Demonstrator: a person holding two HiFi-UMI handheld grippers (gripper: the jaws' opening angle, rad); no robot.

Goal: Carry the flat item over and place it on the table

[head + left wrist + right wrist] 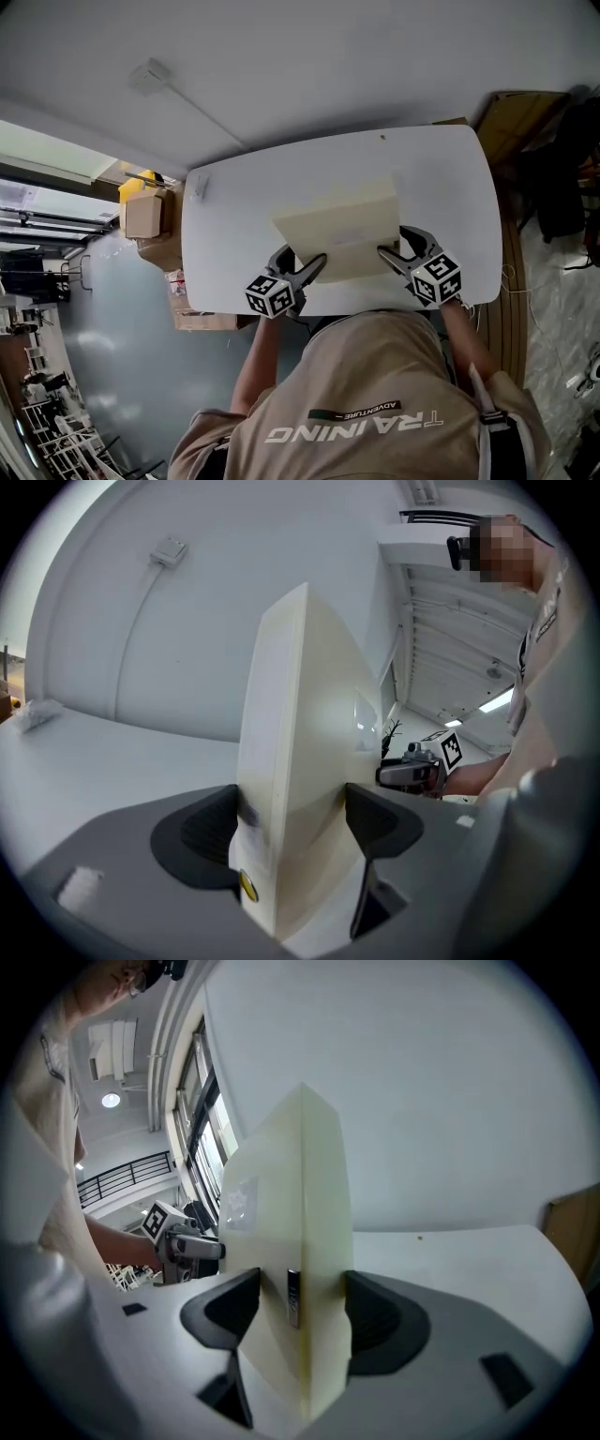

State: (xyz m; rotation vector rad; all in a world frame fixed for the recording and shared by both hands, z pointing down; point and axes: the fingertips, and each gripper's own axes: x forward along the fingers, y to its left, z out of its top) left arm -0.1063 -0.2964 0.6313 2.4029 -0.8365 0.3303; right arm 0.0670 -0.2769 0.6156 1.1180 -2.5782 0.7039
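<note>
A flat cream panel [342,230] hangs over the near half of the white table [234,216]. My left gripper [305,272] is shut on its near left edge, and my right gripper [394,251] is shut on its near right edge. In the left gripper view the panel [300,761] stands edge-on between both pads, and the right gripper [417,772] shows beyond it. In the right gripper view the panel [305,1260] is likewise pinched between the pads, with the left gripper [183,1246] beyond. Whether the panel touches the tabletop I cannot tell.
Cardboard boxes [145,216] stand on the floor left of the table, with a yellow item [131,187] by them. A wooden board [516,112] leans at the far right. A small white scrap [200,186] lies at the table's left edge. A grey wall rises behind.
</note>
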